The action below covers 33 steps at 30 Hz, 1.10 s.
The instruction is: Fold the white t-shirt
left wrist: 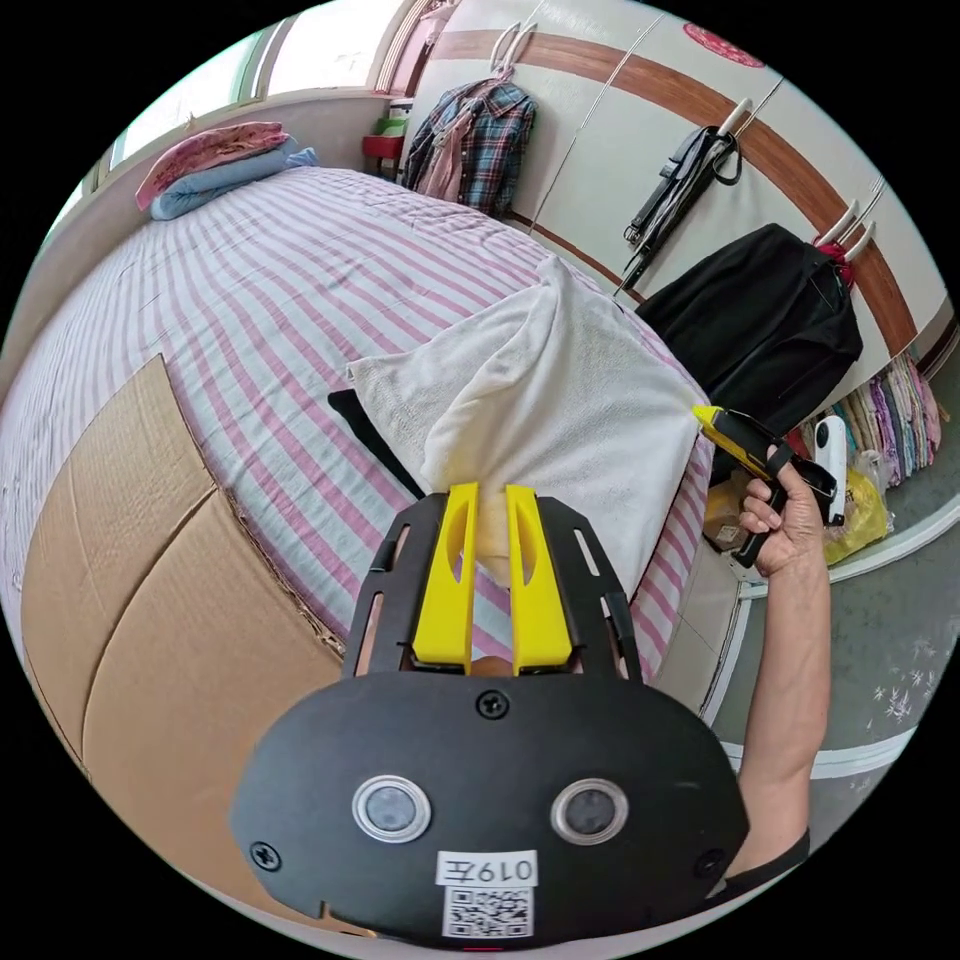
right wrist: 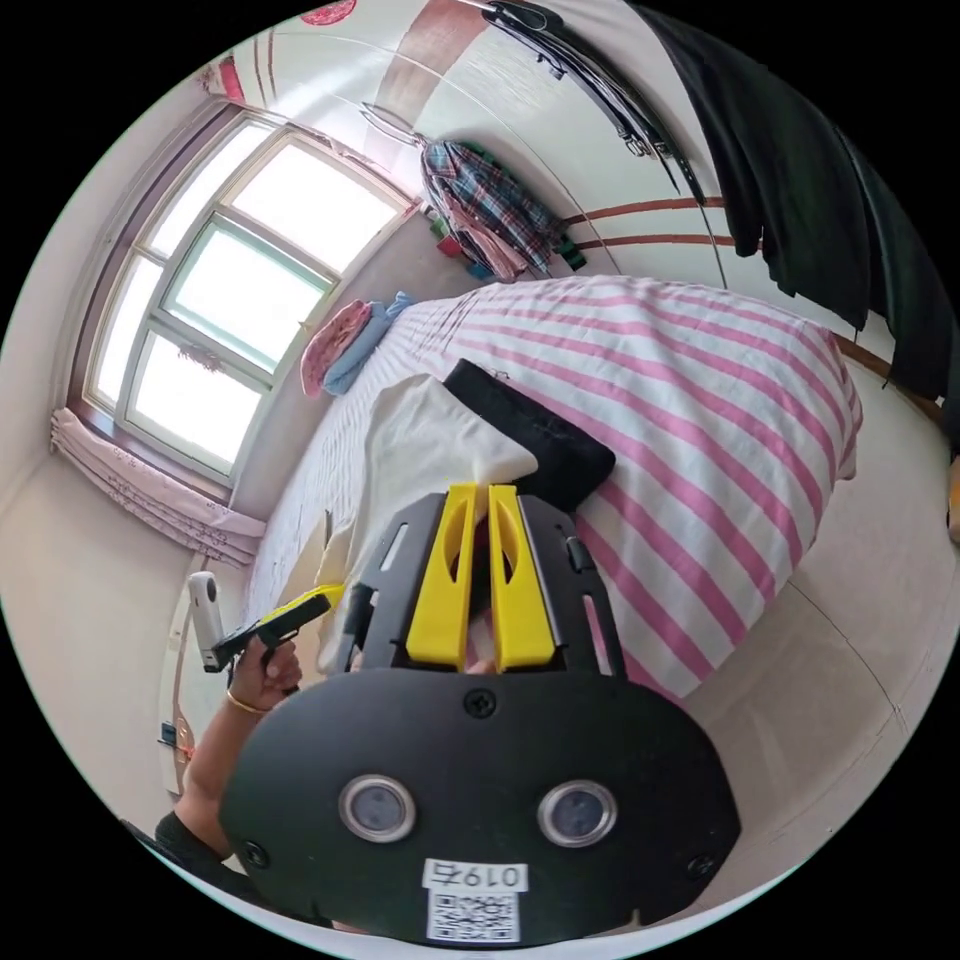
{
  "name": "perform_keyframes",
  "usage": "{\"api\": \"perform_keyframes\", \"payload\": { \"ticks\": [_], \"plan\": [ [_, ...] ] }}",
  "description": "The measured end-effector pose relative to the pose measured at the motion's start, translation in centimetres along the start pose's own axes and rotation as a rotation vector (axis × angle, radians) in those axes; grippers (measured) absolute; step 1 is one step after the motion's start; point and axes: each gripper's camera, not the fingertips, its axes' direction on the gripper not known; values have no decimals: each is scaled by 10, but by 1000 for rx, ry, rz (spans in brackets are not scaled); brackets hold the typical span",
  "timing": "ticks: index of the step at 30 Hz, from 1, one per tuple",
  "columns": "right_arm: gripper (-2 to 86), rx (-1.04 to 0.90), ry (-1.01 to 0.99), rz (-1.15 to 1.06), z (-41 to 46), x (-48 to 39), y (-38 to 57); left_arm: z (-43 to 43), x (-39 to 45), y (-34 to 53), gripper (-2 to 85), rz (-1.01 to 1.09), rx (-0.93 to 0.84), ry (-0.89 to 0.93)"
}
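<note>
Cardboard sheet [left wrist: 150,620]: brown, flattened, lying on the left part of the bed in the left gripper view.
Bed [left wrist: 250,290]: covered in a pink-and-white striped sheet; folded pink and blue bedding [left wrist: 215,165] sits at its far end by the window.
White t-shirt [left wrist: 540,410]: lifted off the bed and bunched, hanging between the two tools; in the right gripper view it drapes pale across the bed's near side [right wrist: 420,440].
Left hand-held gripper [left wrist: 490,500]: yellow jaws close together, both pressing on a gathered fold of the white t-shirt.
Black garment [left wrist: 375,440]: lying on the striped sheet, partly under the t-shirt; in the right gripper view it lies just beyond the jaws [right wrist: 530,430].
Right hand-held gripper [right wrist: 482,495]: jaws nearly together at the shirt's edge with cloth between them; in the left gripper view it is held up in a hand [left wrist: 785,515] at the shirt's right corner.
Wardrobe [left wrist: 640,110]: pale doors with a brown band; a plaid shirt [left wrist: 475,145] and a black jacket [left wrist: 770,320] hang on it.
</note>
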Motion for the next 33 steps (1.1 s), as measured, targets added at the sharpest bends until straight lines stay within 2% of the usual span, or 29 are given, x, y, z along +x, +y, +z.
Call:
{"api": "perform_keyframes", "payload": {
  "ticks": [4, 7, 9, 12, 15, 19, 21, 25, 29, 33],
  "plan": [
    [25, -6, -65, 31, 68, 61, 31, -6, -14, 36, 9, -44, 24, 47],
    [61, 24, -81, 40, 113, 98, 55, -27, -12, 75, 11, 10, 101, 26],
    [66, 45, -98, 44, 140, 121, 73, -50, 2, 115, 11, 119, 172, -22],
    [59, 104, -41, 31, 186, 147, 118, -58, 29, 173, 11, 294, 127, -5],
    [40, 197, 26, -68, 231, 149, 184, -54, 45, 239, 9, 351, 7, -110],
    [11, 256, 123, -386, 299, 92, 315, -110, 42, 343, 7, 352, 130, -234],
    [3, 260, 115, -529, 337, 56, 390, -169, 34, 437, 6, 368, 251, -312],
    [-5, 130, -35, -735, 467, -19, 578, -247, 2, 596, 6, 280, 298, -393],
    [-7, -69, -256, -844, 637, -67, 773, -320, -55, 797, 6, 8, 251, -450],
    [-7, -193, -354, -939, 789, -82, 943, -378, -105, 1007, 7, -229, 232, -491]
  ]
}}
